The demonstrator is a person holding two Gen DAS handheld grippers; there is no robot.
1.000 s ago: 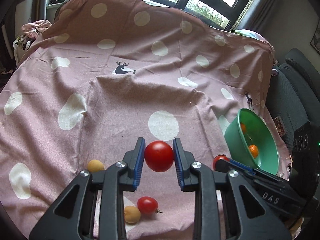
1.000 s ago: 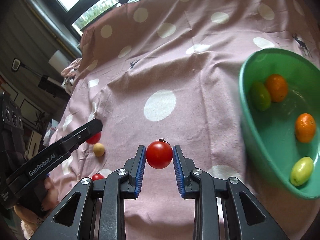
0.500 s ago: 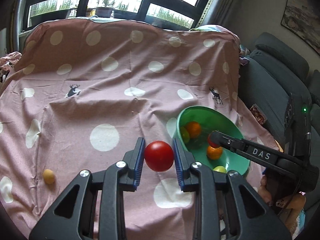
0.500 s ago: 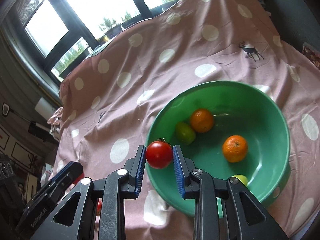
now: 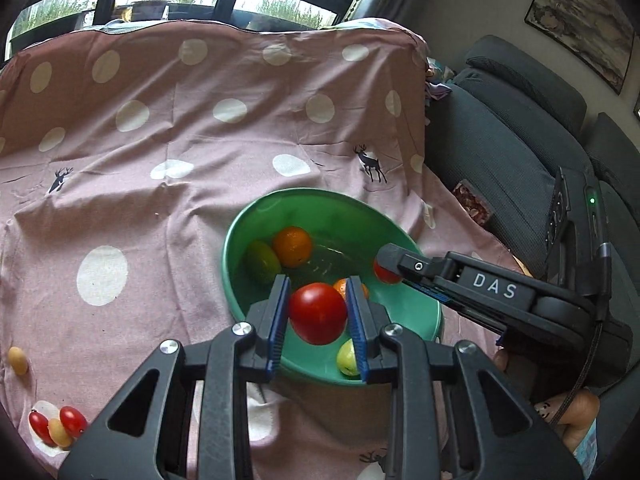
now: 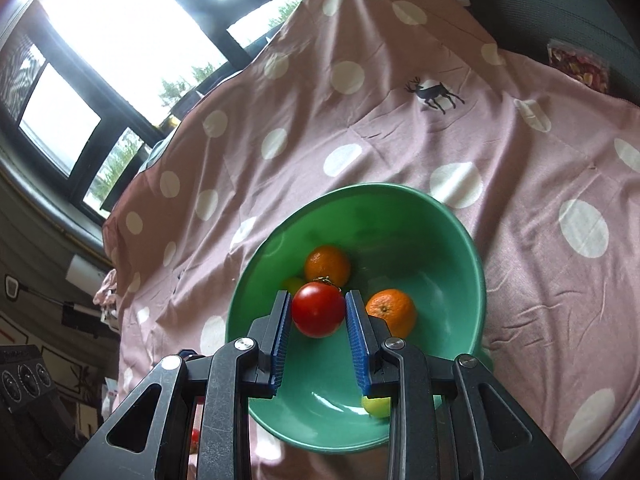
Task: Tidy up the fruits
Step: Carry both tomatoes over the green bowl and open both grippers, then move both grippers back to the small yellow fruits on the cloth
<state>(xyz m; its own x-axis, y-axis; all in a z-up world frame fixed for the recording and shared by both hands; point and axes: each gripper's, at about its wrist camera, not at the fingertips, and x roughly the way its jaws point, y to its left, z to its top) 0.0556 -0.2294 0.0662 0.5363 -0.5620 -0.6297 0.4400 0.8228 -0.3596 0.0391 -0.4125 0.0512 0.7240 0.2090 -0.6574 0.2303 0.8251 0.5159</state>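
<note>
My left gripper [image 5: 319, 314] clamps a red tomato [image 5: 318, 313] and my right gripper [image 6: 319, 312] clamps a second tomato [image 6: 318, 310]; both hang over the green bowl [image 6: 460, 236], its floor directly below, so each drop is straight down. My right-hand tomato hides part of a green fruit [image 6: 291, 283] behind it.

Pretty crowded over the green bowl [image 5: 236, 240]: both grippers there at once, left gripper [image 5: 319, 312] and right gripper [image 6: 318, 314] each clamped on a tomato, DAS-marked body slanting in across the rim. Oranges [image 6: 327, 266] and green fruit [image 5: 262, 261] filling the bottom. Open cloth [image 5: 160, 208] left of the bowl, sofa [image 5: 500, 148] hemming the right.
</note>
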